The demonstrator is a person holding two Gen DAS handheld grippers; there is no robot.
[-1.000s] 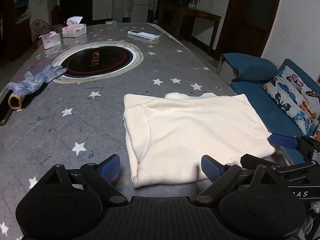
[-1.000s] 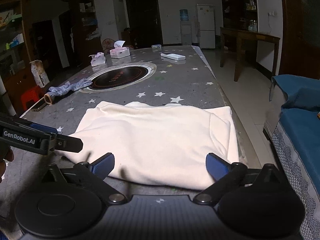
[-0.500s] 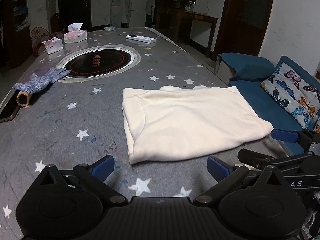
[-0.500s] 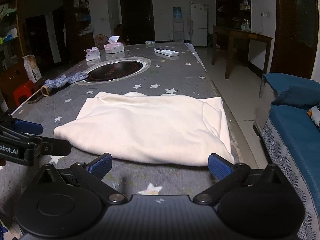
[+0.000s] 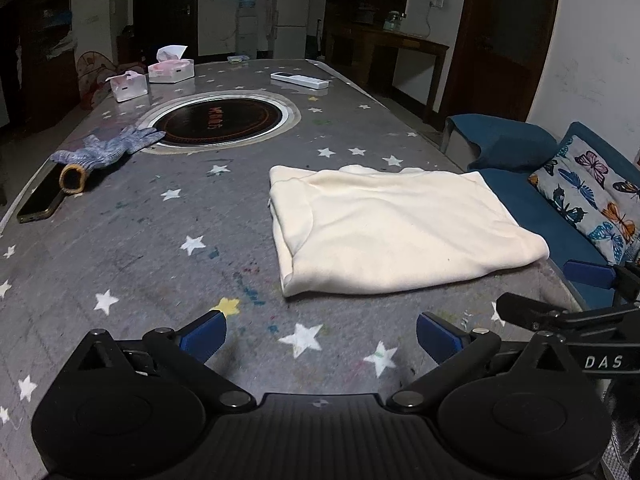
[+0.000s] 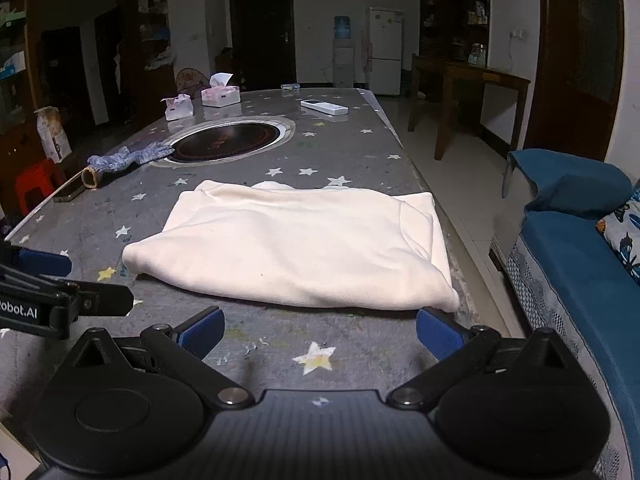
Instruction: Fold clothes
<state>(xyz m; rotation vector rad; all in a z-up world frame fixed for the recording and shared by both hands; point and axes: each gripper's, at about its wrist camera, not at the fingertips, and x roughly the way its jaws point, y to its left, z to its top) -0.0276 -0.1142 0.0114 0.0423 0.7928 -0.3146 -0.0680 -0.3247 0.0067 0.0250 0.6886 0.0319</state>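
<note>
At the centre right of the left wrist view, the cream garment [image 5: 396, 232] is lying flat on the grey star-printed tabletop [image 5: 160, 240], already folded into a thick rectangle of several layers. In the right wrist view it is filling the middle of the frame [image 6: 296, 248], with its right edge lying close to the tabletop's edge. It is looking like a soft knit or fleece, light but bulky. I am judging that it will bend and sag at once when lifted, and that the layers can slide over each other because nothing stiff is inside. The fold at the near edge is rounded and thick, so the near corners seem the best places to take hold. A pinch there should be catching all layers together, not only the top one.

The left gripper [image 5: 320, 330] is hovering over the bare tabletop below the garment, with its blue pads spread wide and holding nothing. The right gripper [image 6: 318, 326] is also standing wide and empty, its right pad just beside the garment's near right corner.

Farther away, a knitted glove [image 5: 108, 148] is lying at the middle left, beside a round dark inset [image 5: 220, 120]. Two tissue boxes [image 5: 171, 69] and a white remote [image 5: 300, 79] are resting near the top.
</note>
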